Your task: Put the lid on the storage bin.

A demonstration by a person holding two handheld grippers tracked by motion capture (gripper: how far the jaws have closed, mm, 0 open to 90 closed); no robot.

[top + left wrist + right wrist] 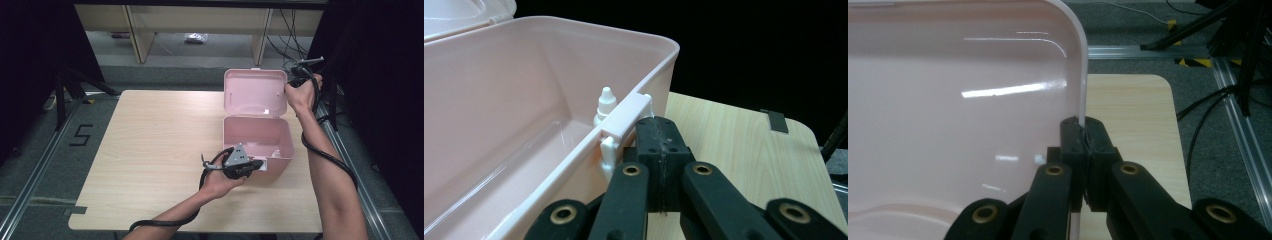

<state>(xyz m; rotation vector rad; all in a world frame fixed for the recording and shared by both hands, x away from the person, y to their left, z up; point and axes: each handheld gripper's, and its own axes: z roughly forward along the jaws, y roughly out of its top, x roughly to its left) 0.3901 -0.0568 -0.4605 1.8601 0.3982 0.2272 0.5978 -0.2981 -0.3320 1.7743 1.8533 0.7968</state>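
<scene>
Pink glossy plastic forms the box, which is seen standing open on the far right part of the pale wooden desk. Its lid is raised upright behind the body, smooth inner face towards the person. A white latch is set on the front rim, and a small white dropper bottle is seen inside, just behind that latch.

The left hand-held gripper is held low at the box's front wall, pointing right, the forearm brought in from the bottom edge. Its jaws are pressed together just below the latch, with nothing visibly between them. The right hand-held gripper is lifted at the end of a long, extended arm and is clamped on the lid's right edge.
</scene>
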